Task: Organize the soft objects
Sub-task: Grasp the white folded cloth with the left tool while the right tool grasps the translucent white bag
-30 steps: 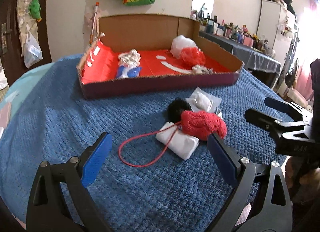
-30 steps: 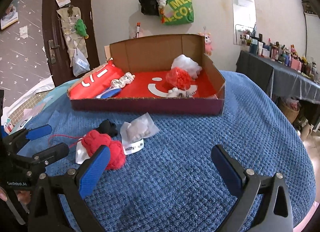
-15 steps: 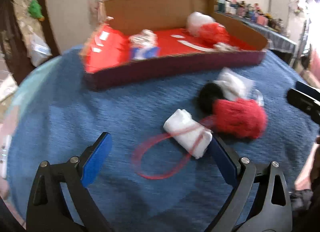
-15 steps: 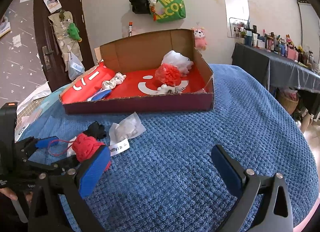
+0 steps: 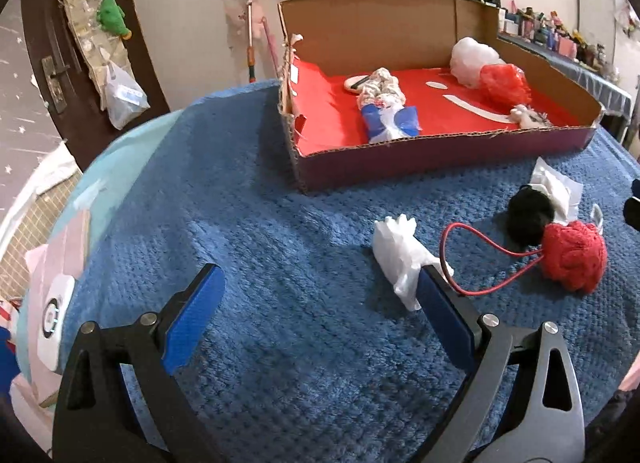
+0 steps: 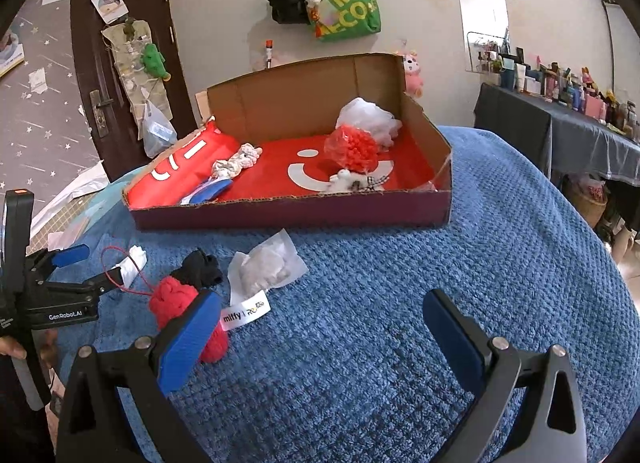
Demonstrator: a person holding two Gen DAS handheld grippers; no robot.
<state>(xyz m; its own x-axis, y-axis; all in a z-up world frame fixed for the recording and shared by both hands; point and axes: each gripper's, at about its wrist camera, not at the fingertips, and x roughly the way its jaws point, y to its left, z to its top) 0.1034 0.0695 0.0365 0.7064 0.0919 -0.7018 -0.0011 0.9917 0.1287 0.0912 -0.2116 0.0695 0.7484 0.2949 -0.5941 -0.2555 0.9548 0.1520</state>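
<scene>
left gripper [image 5: 320, 317] wide open, holding nothing, says "GenRobot.AI" | white bundle [image 5: 402, 259] by its tip, red yarn ball [image 6: 180, 303], clear bag [image 6: 266, 273] tagged "miffy" on blue blanket [image 6: 440, 263] | red box [image 6: 288, 167] behind | green wall bag [image 6: 346, 9] reads "MEG" | right gripper [image 6: 320, 339] wide open, holding nothing

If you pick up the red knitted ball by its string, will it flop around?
Probably. The red knitted ball looks soft and lumpy, so it should squash rather than roll far. Its thin red string lies in a loose loop on the blue blanket, so it is likely limp and the ball would dangle and swing. It looks light for its size.
</scene>
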